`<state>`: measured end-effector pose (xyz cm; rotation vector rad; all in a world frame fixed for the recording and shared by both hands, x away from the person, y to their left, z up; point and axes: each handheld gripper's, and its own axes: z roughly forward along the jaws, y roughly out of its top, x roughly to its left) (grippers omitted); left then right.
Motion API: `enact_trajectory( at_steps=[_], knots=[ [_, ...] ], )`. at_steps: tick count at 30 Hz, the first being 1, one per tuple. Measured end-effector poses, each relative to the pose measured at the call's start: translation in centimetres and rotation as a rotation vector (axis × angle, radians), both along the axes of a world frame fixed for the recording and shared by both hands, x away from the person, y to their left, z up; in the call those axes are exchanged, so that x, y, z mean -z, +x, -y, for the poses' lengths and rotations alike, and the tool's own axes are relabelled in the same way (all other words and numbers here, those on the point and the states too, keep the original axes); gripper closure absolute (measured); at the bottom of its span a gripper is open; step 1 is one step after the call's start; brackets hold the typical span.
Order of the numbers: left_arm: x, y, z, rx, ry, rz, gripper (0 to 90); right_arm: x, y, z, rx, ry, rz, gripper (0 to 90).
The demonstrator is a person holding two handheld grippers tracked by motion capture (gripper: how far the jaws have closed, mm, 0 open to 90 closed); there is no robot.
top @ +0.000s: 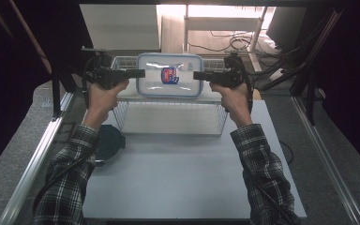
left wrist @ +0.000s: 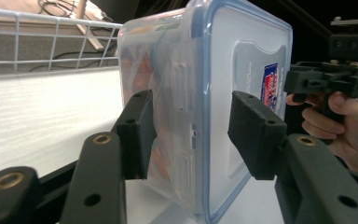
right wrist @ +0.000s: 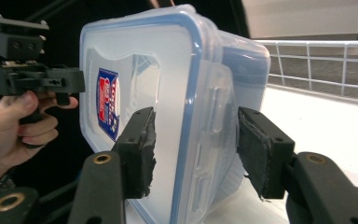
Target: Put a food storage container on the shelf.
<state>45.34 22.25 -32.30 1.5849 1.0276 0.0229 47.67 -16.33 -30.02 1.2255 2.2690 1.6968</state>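
A clear plastic container [top: 168,75] with a blue-rimmed lid and a red-and-blue label stands on edge on a white surface, lid facing me. My left gripper [top: 143,73] is at its left side and my right gripper [top: 194,75] at its right. In the left gripper view, the open jaws [left wrist: 191,126] straddle the container's edge [left wrist: 233,60]; one pad [left wrist: 135,135] lies against the body and the other stands just off the lid. In the right gripper view, the open jaws [right wrist: 193,140] straddle the opposite edge [right wrist: 140,60] with small gaps.
A white wire basket [top: 122,112] stands at the back of the grey table [top: 178,178], around and under the white surface [top: 126,91]. A dark round object [top: 108,140] lies at the table's left edge. Metal rails run along both sides.
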Motion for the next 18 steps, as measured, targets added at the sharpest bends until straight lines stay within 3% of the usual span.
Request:
enact_trajectory(
  at_steps=[9,13,16,18],
  knots=[
    [0.3,0.7,-0.1,-0.005,-0.022,-0.008,49.5,0.3,0.0,-0.1,0.018,0.0,0.017,45.6],
    [0.4,0.8,0.5,-0.031,0.083,0.001,54.3,0.7,0.1,-0.4,0.025,-0.026,0.009,37.2],
    [0.9,1.0,0.1,-0.022,0.034,-0.018,54.0,1.1,0.4,-0.1,0.034,0.016,-0.022,38.0],
    [1.0,1.0,0.0,-0.013,0.029,-0.018,54.9,1.3,0.6,0.2,0.03,0.037,-0.032,38.9]
  ],
)
